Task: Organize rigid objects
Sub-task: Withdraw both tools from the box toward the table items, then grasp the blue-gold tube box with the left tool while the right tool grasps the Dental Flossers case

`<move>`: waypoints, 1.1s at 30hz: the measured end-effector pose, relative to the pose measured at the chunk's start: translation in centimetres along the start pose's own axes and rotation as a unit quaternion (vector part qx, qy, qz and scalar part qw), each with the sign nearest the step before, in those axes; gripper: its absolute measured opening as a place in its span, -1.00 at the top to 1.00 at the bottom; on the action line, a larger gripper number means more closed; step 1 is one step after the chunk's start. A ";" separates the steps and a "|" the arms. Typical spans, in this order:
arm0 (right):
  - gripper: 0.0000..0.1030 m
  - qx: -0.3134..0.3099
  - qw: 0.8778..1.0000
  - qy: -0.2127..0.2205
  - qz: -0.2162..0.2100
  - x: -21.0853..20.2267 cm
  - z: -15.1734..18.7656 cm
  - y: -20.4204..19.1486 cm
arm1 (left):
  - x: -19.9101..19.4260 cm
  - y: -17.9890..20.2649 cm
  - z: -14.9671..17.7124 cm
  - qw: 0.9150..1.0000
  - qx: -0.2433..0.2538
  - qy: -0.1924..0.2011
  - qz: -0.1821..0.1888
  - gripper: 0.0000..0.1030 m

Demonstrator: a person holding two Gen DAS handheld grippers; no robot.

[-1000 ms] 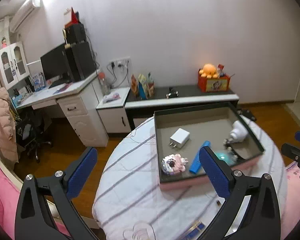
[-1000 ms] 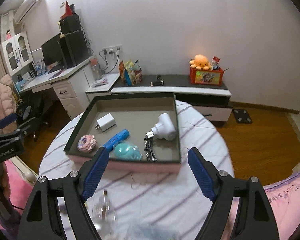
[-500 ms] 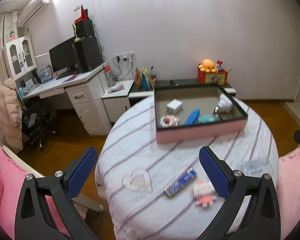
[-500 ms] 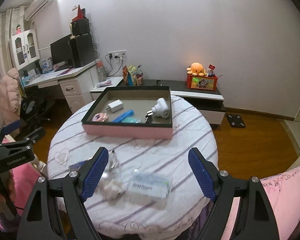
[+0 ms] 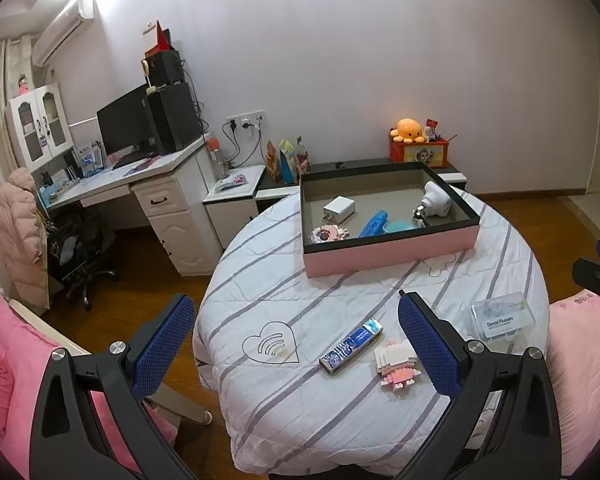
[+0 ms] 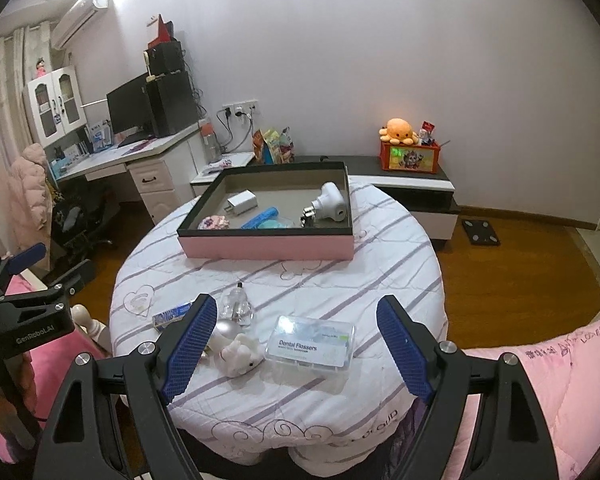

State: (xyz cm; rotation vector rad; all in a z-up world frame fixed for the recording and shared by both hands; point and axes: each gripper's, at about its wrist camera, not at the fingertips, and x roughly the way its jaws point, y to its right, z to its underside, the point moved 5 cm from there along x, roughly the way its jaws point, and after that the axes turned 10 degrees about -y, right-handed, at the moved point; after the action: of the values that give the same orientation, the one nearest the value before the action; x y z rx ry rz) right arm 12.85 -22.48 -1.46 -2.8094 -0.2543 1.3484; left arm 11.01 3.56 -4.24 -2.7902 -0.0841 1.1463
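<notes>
A pink-sided tray (image 5: 392, 254) (image 6: 266, 246) sits at the far side of the round table and holds a white charger (image 5: 339, 209), a blue tube (image 5: 374, 224), a white plug-like device (image 5: 436, 200) and a small block figure (image 5: 327, 234). Near the table's front lie a blue pack (image 5: 351, 346), a pink-white block figure (image 5: 396, 365), a clear dental flosser box (image 6: 310, 346), a small glass bottle (image 6: 238, 306) and a white figurine (image 6: 238, 356). My left gripper (image 5: 296, 344) and right gripper (image 6: 296, 344) are both open and empty, held back above the table's front edge.
The striped tablecloth (image 5: 284, 308) covers the table. A desk with a monitor (image 5: 140, 168) stands at the left, a low cabinet with an orange plush (image 5: 410, 132) behind. Pink bedding (image 5: 4, 364) lies at the left and right.
Both grippers have pulled back from over the tray toward the table's front. The loose items near the front edge have come into view. Both grippers stay open.
</notes>
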 end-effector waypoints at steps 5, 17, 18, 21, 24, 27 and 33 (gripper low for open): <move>-0.87 0.011 0.999 -0.029 0.021 1.6 0.9 0.6 | 1.7 0.2 0.8 1.000 0.006 -0.028 0.005 -1.00; -1.00 0.033 0.986 -0.155 0.044 10.0 3.8 1.2 | 11.9 1.5 4.3 0.985 0.025 -0.170 0.017 -1.00; -1.00 0.033 0.985 -0.166 0.044 10.9 4.0 1.2 | 13.0 1.6 4.6 0.982 0.027 -0.184 0.018 -1.00; -1.00 0.035 0.980 -0.191 0.051 13.1 4.4 1.4 | 15.3 2.2 5.3 0.976 0.033 -0.215 0.022 -1.00; -1.00 0.046 0.977 -0.204 0.032 14.7 4.6 1.5 | 17.1 2.7 5.7 0.972 0.042 -0.230 0.026 -1.00; -1.00 0.056 0.976 -0.206 0.031 16.0 4.4 2.2 | 17.7 2.7 5.2 0.973 0.037 -0.221 0.050 -0.98; -0.97 0.057 0.979 -0.190 0.035 16.4 4.0 2.3 | 17.5 3.7 4.6 0.973 0.036 -0.203 0.106 0.26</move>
State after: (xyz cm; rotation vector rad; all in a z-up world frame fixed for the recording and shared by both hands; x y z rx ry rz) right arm 20.17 -22.49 -16.84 -2.4710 -0.0780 1.8472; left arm 20.27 2.01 -20.17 -2.5060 0.2193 1.7181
